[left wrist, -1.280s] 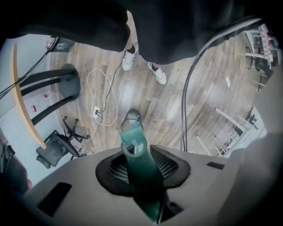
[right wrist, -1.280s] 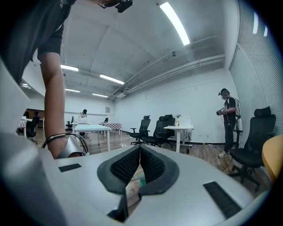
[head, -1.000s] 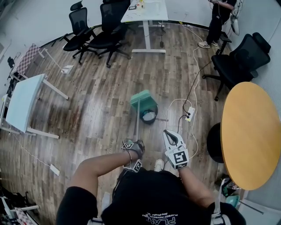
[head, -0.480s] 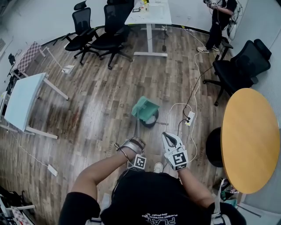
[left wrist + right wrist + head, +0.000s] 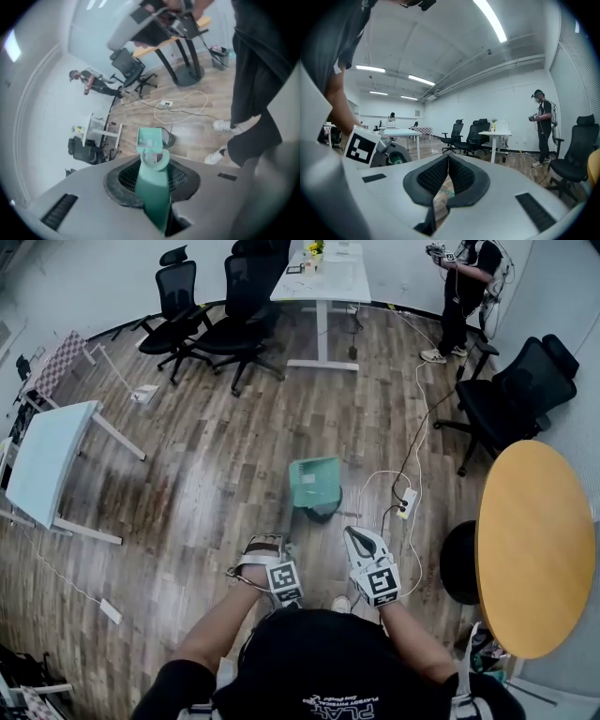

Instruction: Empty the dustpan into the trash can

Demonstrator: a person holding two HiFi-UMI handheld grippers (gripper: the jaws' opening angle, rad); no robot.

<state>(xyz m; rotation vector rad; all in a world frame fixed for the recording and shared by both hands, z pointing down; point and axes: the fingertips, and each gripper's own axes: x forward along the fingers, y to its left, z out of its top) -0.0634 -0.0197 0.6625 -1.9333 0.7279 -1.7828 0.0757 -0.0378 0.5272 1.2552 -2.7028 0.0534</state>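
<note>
Left tool point(image 5: 265, 551) clenched on dustpan point(image 5: 315, 482) handle, pan end away over trash can point(image 5: 323, 512), right tool point(image 5: 361, 540) closed

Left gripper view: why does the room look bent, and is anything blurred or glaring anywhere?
Left gripper view: the wide-angle lens bows the walls, corners go dark, and the near handle of the teal plastic dustpan is soft. Head view: same bowing, pale sheen on the wooden plank floor. Right gripper view: sharp, though the ceiling strip light burns white.
</note>
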